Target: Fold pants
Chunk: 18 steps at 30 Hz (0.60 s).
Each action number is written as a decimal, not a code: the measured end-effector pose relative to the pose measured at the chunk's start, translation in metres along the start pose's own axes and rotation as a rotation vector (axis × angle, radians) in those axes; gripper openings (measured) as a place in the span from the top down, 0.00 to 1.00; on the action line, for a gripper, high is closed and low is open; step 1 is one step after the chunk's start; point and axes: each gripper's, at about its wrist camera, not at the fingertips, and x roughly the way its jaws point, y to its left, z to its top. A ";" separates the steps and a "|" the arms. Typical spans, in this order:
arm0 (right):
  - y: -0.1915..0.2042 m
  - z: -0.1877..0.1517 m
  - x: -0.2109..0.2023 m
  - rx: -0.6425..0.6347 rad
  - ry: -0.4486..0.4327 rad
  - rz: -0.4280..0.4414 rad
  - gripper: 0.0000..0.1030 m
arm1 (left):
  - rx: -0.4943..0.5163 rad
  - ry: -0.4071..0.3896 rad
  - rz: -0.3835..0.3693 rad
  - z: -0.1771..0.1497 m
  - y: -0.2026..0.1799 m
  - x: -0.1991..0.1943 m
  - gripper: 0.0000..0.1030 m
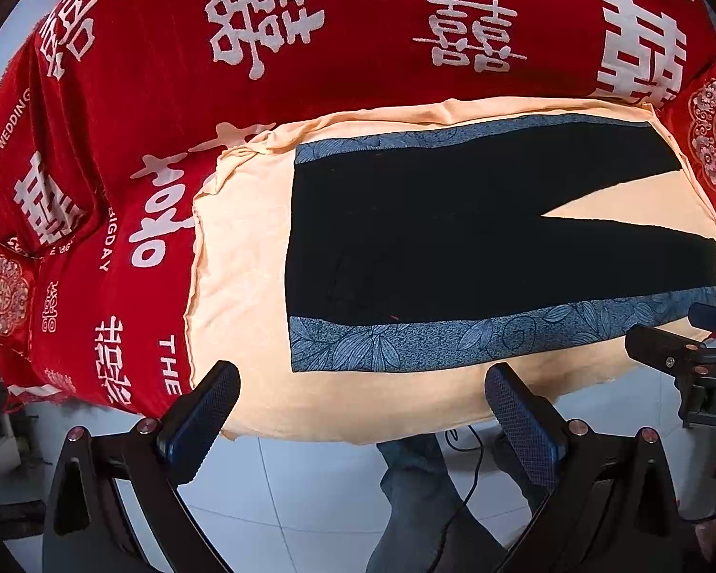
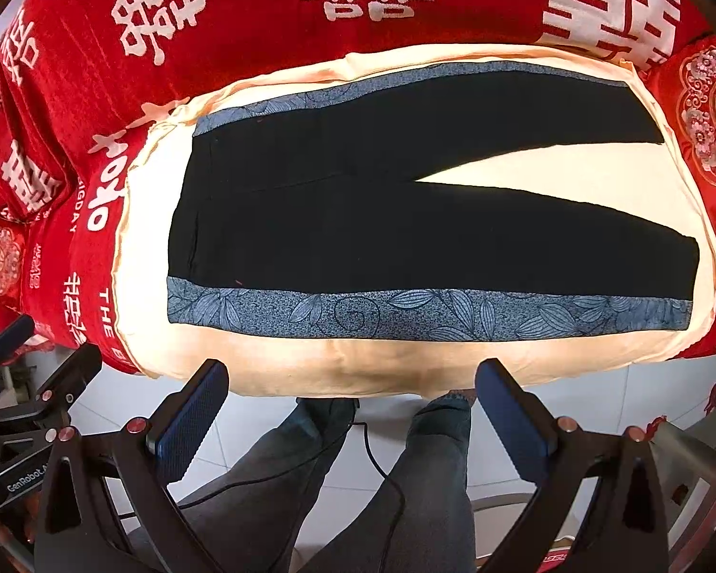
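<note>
Black pants (image 1: pixel 429 238) (image 2: pixel 382 229) with blue leaf-patterned side stripes lie flat on a peach cloth (image 1: pixel 243 258) (image 2: pixel 573 172). The waist is at the left and the two legs spread apart toward the right. My left gripper (image 1: pixel 363 401) is open, held above the near edge of the cloth, short of the pants' near stripe (image 1: pixel 453 341). My right gripper (image 2: pixel 353 391) is open too, hovering at the near edge of the cloth in front of the near stripe (image 2: pixel 405 313). Neither holds anything. The right gripper's body (image 1: pixel 692 358) shows at the right edge of the left wrist view.
The peach cloth rests on a bed covered by a red blanket (image 1: pixel 358 24) (image 2: pixel 262 14) with white characters. Below the bed edge are a pale tiled floor (image 1: pixel 310 501), a person's legs in jeans (image 2: pixel 420 477) and a black cable (image 2: pixel 377 463). The left gripper's body (image 2: pixel 33 401) is at the far left.
</note>
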 end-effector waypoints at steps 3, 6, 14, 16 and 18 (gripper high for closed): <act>-0.002 0.001 0.001 0.000 0.004 0.004 0.00 | -0.001 0.000 0.002 -0.001 0.000 0.000 0.00; -0.004 0.001 0.001 0.001 0.007 0.008 0.00 | 0.001 0.001 0.007 -0.002 -0.002 0.000 0.00; -0.010 0.001 0.003 0.005 0.011 0.032 0.00 | -0.009 0.003 0.021 -0.006 -0.009 -0.002 0.00; -0.013 0.001 0.004 0.006 0.012 0.048 0.00 | -0.028 0.012 0.012 -0.007 -0.010 -0.001 0.00; -0.020 0.001 0.002 0.011 0.012 0.072 0.00 | -0.060 0.023 0.001 -0.008 -0.012 0.000 0.00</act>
